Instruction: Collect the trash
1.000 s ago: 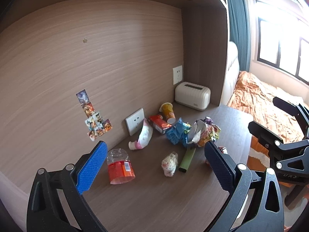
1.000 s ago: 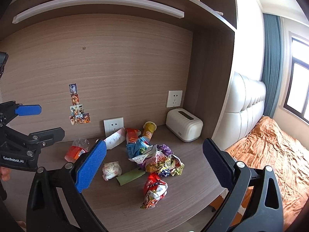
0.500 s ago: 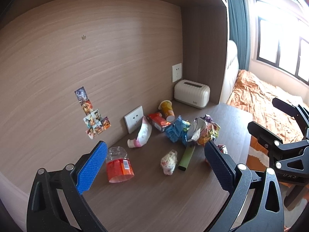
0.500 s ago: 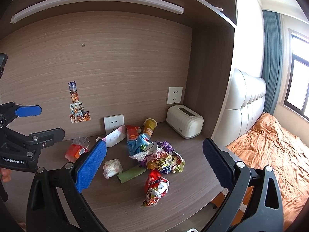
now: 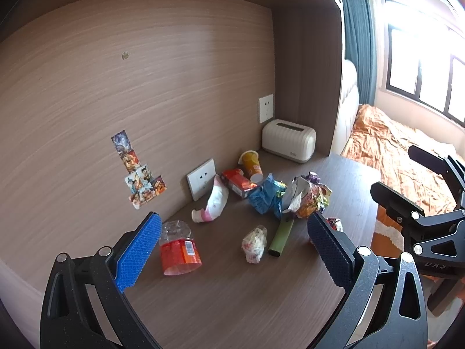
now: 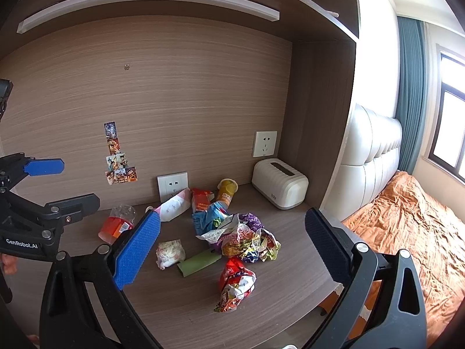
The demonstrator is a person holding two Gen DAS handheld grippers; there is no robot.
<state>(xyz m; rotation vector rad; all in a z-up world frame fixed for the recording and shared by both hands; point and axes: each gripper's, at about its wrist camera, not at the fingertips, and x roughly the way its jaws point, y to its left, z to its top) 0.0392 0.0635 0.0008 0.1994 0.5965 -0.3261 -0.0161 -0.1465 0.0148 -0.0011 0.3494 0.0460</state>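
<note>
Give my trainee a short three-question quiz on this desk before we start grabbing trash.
1. True or false: the left gripper is shut on the crushed bottle.
2. Which item lies nearest the desk's front edge in the right wrist view? A) yellow cup B) red crumpled wrapper C) green tube
3. What white appliance stands in the back corner under the wall socket?

Key:
1. False; its jaws stand wide open and hold nothing.
2. B
3. The toaster.
</note>
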